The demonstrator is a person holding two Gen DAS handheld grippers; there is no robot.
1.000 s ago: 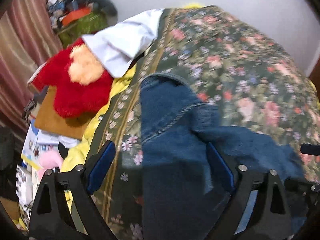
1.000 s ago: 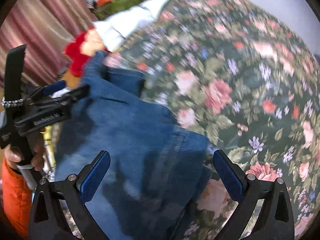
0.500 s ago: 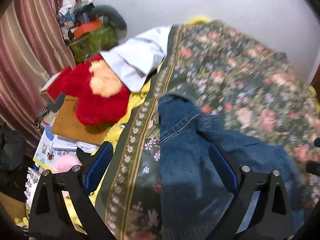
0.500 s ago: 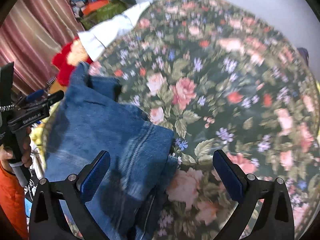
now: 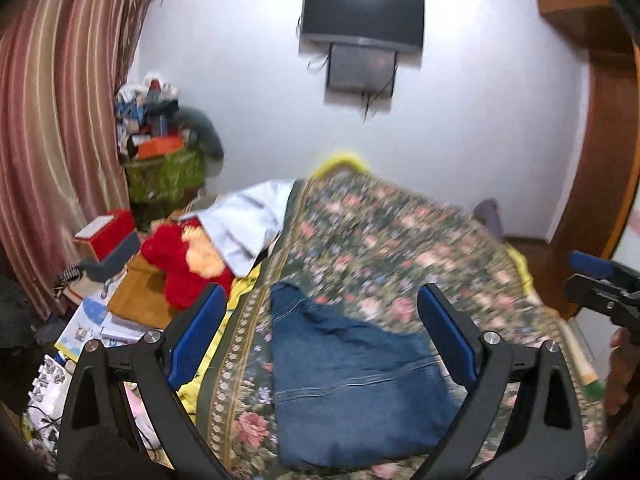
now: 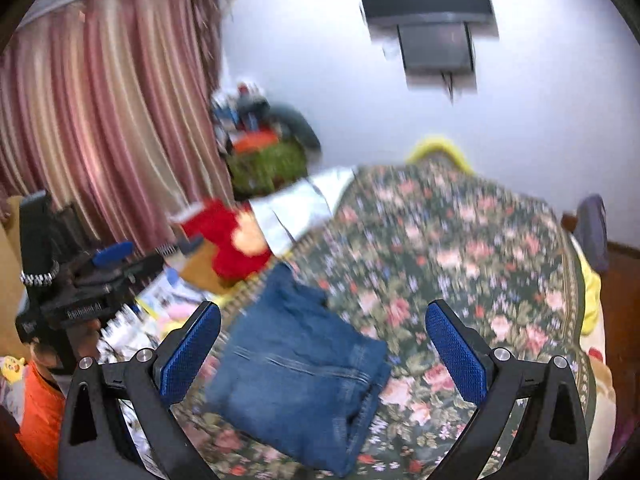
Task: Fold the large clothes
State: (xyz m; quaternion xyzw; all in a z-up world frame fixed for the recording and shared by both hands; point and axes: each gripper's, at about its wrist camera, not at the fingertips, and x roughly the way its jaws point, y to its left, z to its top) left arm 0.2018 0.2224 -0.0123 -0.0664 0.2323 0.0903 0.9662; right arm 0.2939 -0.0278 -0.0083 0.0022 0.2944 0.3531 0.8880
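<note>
Folded blue jeans (image 5: 352, 380) lie in a compact stack on the floral bedspread (image 5: 400, 240), near its left front edge. They also show in the right wrist view (image 6: 296, 372). My left gripper (image 5: 324, 336) is open and empty, raised above and behind the jeans. My right gripper (image 6: 324, 352) is open and empty, also held back above the jeans. The left gripper (image 6: 108, 256) appears at the left of the right wrist view, and the right gripper (image 5: 592, 266) at the right edge of the left wrist view.
A red plush toy (image 5: 184, 264) and a white garment (image 5: 248, 220) lie at the bed's left side. Boxes, papers and a green basket (image 5: 168, 172) crowd the floor by the striped curtain (image 5: 60, 120). A TV (image 5: 362, 16) hangs on the wall.
Both grippers have pulled back and up from the jeans, tilting to show the wall and TV. The jeans stay folded on the bed.
</note>
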